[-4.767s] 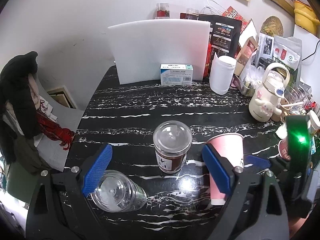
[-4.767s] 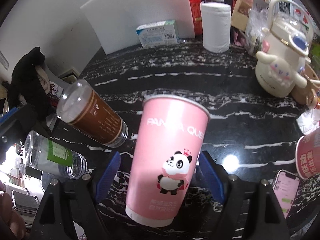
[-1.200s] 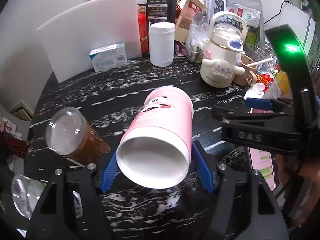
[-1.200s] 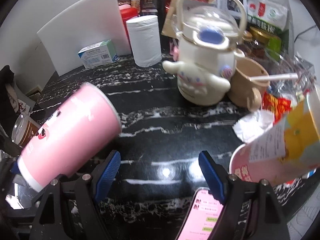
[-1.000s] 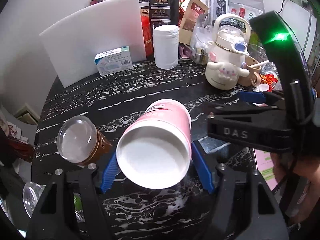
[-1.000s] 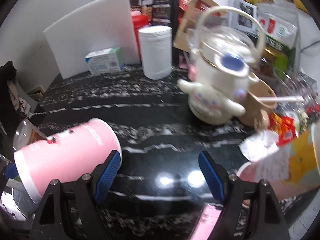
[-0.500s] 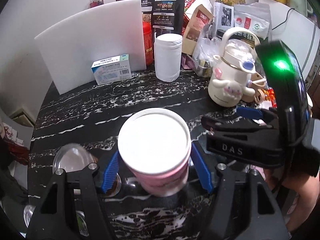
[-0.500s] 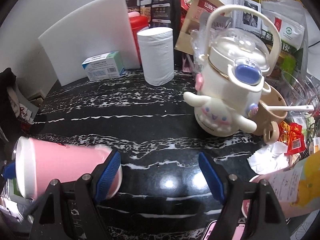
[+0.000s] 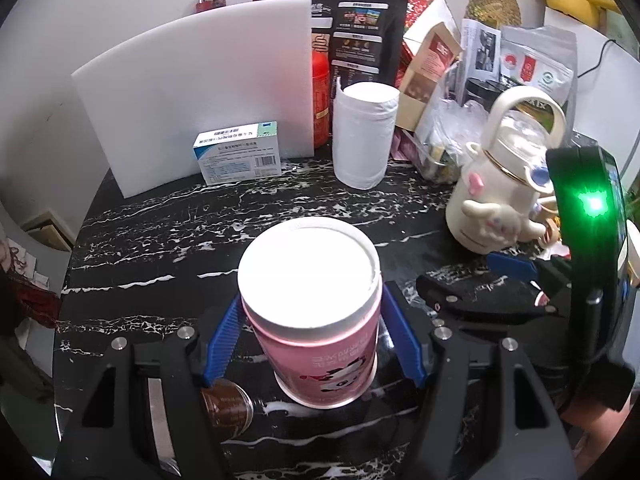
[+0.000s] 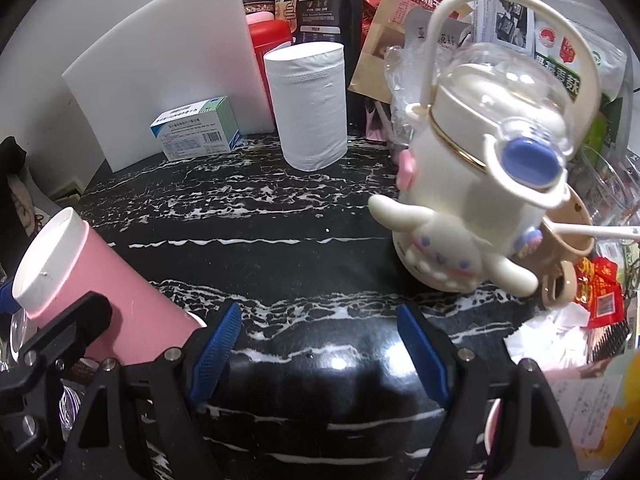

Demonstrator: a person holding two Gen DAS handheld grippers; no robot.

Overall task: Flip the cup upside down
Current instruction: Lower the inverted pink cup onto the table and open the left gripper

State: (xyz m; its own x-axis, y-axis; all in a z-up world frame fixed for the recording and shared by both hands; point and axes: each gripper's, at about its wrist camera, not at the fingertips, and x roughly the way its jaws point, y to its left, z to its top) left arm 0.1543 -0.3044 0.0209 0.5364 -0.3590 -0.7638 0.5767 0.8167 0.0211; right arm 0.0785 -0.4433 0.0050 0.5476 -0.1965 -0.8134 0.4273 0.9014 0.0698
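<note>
The desk (image 9: pixel 168 248) now carries the pink cup (image 9: pixel 316 312) base-up: half a second ago it was still swinging over, and now its rim looks down on the marble. The flip seems essentially complete. The left tongs (image 9: pixel 314 340) still pinch its wall; release remains. The right tongs (image 10: pixel 320 344) hang spread, holding nothing.

open black tabletop (image 10: pixel 280 216) ahead, kettle (image 10: pixel 480 200) crowding right, clutter behind
</note>
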